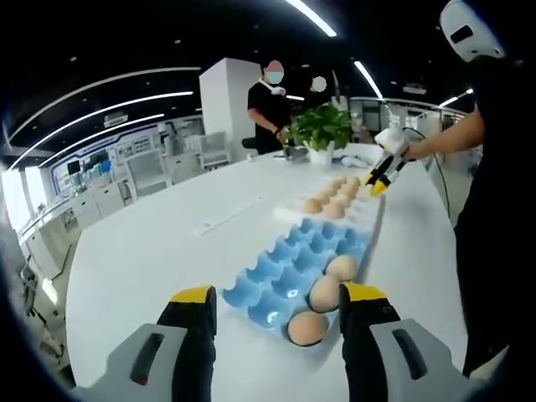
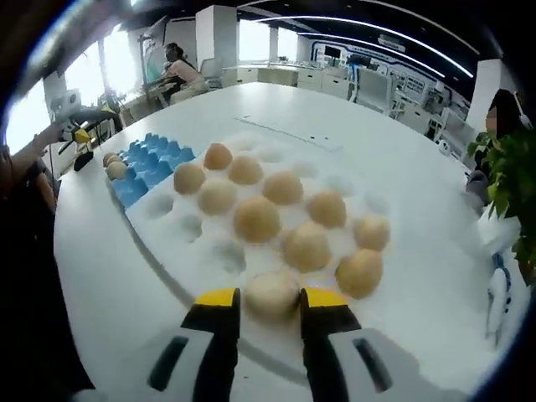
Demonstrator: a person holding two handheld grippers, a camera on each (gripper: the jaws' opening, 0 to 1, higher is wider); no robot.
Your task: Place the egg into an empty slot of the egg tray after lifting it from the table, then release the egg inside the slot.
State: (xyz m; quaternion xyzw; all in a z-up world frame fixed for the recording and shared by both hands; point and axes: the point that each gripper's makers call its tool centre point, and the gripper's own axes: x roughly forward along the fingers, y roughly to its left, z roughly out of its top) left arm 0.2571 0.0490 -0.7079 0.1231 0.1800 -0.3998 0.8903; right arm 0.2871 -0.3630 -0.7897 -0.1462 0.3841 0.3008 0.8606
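The egg [image 2: 272,293] sits between the yellow tips of the right gripper [image 2: 270,303], at the near edge of a white tray [image 2: 188,228] holding about ten other eggs [image 2: 257,218]. Jaws stand narrow, close on both sides of the egg, looks like a grip, but I can't tell for sure if pads actually touch or if it's lifted off the white surface yet. Egg's long axis can't be read from here; it looks roundish.

What counts next: the blue egg tray [image 1: 289,272] lies beyond the white one, to the far left in the right gripper view [image 2: 151,163], well apart from the egg. So the carry goes over the whole field of eggs toward the blue tray. Most blue slots are empty; three eggs [image 1: 325,293] fill the near-right row as seen in the left gripper view.

Left gripper [image 1: 280,306] hovers just before the blue tray's near end, jaws wide, nothing in them. It's nearer the tray, but the right one has the egg.

A potted plant [image 1: 321,127] and people stand at the table's [image 1: 151,251] far end.
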